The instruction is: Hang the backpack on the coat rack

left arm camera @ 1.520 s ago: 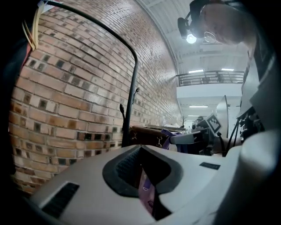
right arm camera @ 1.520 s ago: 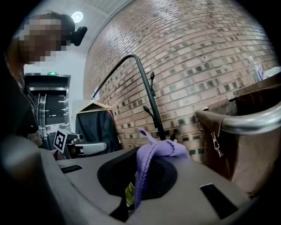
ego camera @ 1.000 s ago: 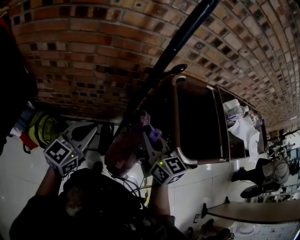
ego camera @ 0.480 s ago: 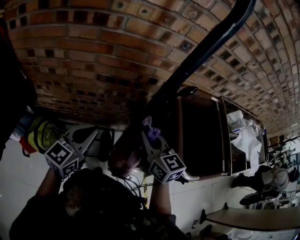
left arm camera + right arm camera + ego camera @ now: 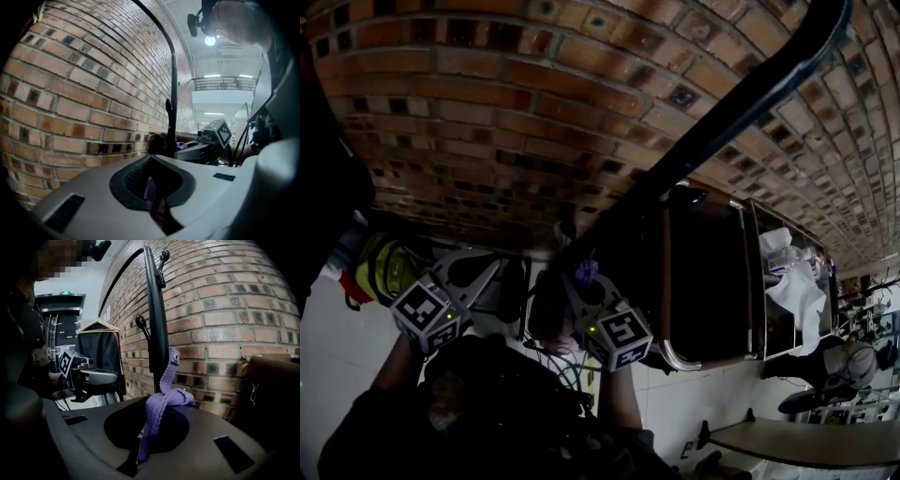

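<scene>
The black coat rack pole point(image 5: 722, 108) slants across the brick wall, with a knobbed hook point(image 5: 685, 196) at its side. In the right gripper view the pole point(image 5: 157, 324) stands just ahead, carrying hooks point(image 5: 141, 324) at two heights. A pinkish backpack point(image 5: 548, 314) hangs between my grippers. My right gripper point(image 5: 581, 281) is shut on its purple webbing strap point(image 5: 161, 404), which loops up in front of the pole. My left gripper point(image 5: 473, 277) is at the left, its jaws closed with a strip of purple strap point(image 5: 149, 190) showing between them.
A brick wall point(image 5: 487, 112) stands close behind the rack. A dark cabinet with a metal rail point(image 5: 666, 281) is to the right of the pole. A black coat on a hanger point(image 5: 101, 350) hangs further along the wall. A yellow object point(image 5: 382, 264) lies at the left.
My right gripper has sunk and rolled with the strap, drawing the backpack lower beside the pole. My left gripper has shifted only slightly.
</scene>
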Demonstrator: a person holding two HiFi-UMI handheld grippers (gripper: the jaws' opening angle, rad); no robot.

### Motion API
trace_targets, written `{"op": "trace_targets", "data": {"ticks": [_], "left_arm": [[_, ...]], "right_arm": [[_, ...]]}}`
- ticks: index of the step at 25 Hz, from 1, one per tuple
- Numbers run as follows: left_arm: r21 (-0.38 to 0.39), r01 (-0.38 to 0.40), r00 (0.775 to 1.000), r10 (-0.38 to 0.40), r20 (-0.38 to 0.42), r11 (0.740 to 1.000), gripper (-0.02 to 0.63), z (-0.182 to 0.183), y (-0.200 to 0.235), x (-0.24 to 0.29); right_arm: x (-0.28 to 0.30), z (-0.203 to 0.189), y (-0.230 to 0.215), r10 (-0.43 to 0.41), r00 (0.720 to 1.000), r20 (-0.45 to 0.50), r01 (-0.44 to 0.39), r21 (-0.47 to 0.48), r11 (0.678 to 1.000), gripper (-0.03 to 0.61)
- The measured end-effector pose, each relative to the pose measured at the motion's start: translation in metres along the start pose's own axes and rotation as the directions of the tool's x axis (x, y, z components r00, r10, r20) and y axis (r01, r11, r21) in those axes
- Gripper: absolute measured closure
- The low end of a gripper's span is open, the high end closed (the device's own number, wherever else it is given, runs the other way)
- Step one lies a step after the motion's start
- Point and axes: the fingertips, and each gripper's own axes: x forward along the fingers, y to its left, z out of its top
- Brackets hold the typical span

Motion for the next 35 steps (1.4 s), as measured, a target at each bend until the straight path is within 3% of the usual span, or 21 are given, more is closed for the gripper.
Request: {"op": "trace_targets", "data": {"ticks": [7, 16, 21, 35], "left_arm": [[-0.026, -0.005, 1.0, 0.004, -0.024, 1.0, 0.588, -0.01, 0.01, -0.004], [-0.029, 0.01, 0.999, -0.011, -0.044, 1.0, 0.588, -0.022, -0.005, -0.002], [-0.036, 0.016, 0.999, -0.017, -0.045, 0.999, 0.588, -0.025, -0.015, -0.004], [-0.034, 0.015, 0.999, -0.016, -0.047, 0.999, 0.588, -0.024, -0.048, -0.019]], "right_arm": [[0.018, -0.03, 0.011, 0.013, 0.999, -0.051, -0.01, 0.059, 0.998, 0.574], [0.015, -0.051, 0.005, -0.008, 1.0, 0.012, 0.006, 0.181, 0.983, 0.572], [0.015, -0.061, 0.001, -0.034, 0.999, 0.027, 0.028, 0.196, 0.98, 0.571], [-0.014, -0.08, -0.003, -0.161, 0.987, 0.025, 0.154, 0.182, 0.971, 0.444]]}}
